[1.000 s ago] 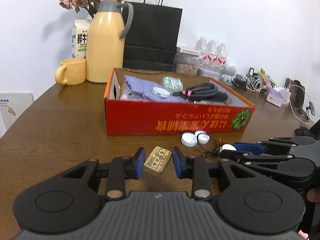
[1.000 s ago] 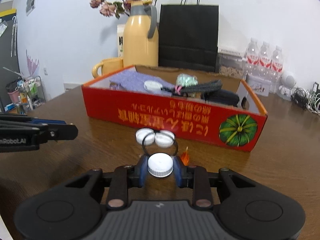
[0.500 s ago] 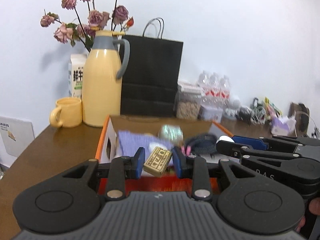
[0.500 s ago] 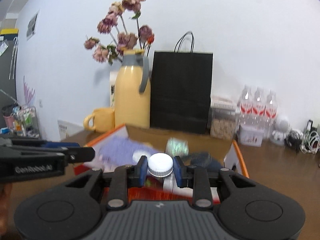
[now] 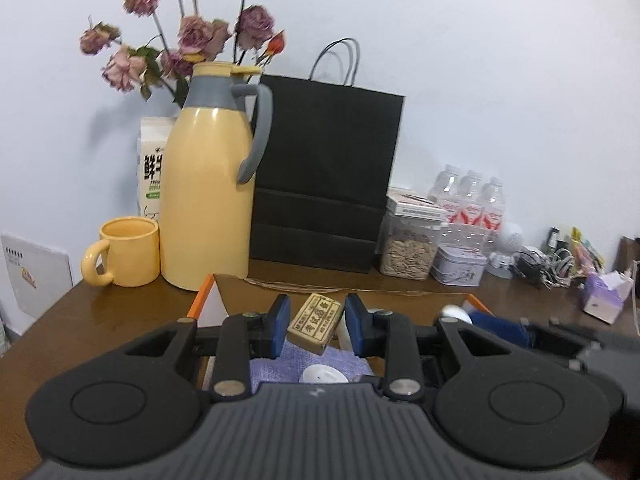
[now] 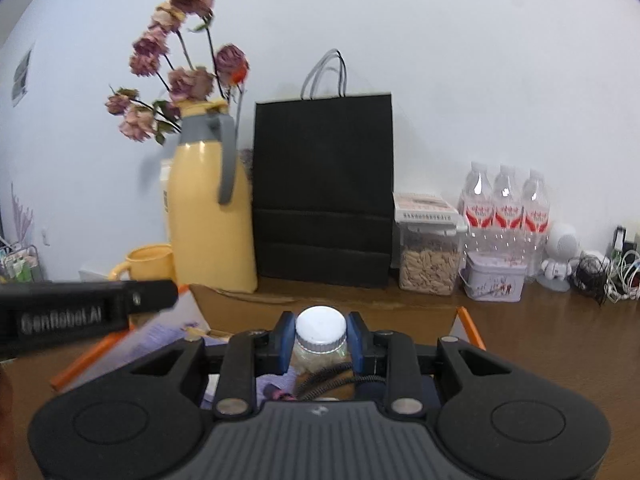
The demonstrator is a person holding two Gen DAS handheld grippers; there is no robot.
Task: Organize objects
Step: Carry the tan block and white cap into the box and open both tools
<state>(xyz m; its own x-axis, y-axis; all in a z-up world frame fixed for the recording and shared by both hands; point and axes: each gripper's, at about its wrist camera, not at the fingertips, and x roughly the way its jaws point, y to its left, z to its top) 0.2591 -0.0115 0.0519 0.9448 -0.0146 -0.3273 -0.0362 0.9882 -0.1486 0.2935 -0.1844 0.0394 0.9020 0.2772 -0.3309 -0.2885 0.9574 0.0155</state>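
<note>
My left gripper [image 5: 316,326] is shut on a small tan packet [image 5: 315,323] with printed characters and holds it above the open red cardboard box [image 5: 208,300]. Under it in the box lie a purple cloth [image 5: 280,364] and a white round lid [image 5: 324,374]. My right gripper [image 6: 320,338] is shut on a small clear bottle with a white cap [image 6: 321,326], also above the box [image 6: 466,320], over a black coiled cable [image 6: 324,378]. The right gripper shows at the right of the left wrist view [image 5: 496,328]. The left gripper shows at the left of the right wrist view [image 6: 88,308].
Behind the box stand a yellow thermos jug [image 5: 208,200] with dried roses, a yellow mug [image 5: 124,252], a milk carton [image 5: 152,168], a black paper bag [image 5: 324,176], a jar of seeds [image 5: 408,240], a small tin [image 5: 460,266], water bottles [image 5: 468,196] and tangled cables [image 5: 540,264].
Both grippers have lifted their objects off the table and moved forward over the open box; the box front and the loose caps on the table have left view.
</note>
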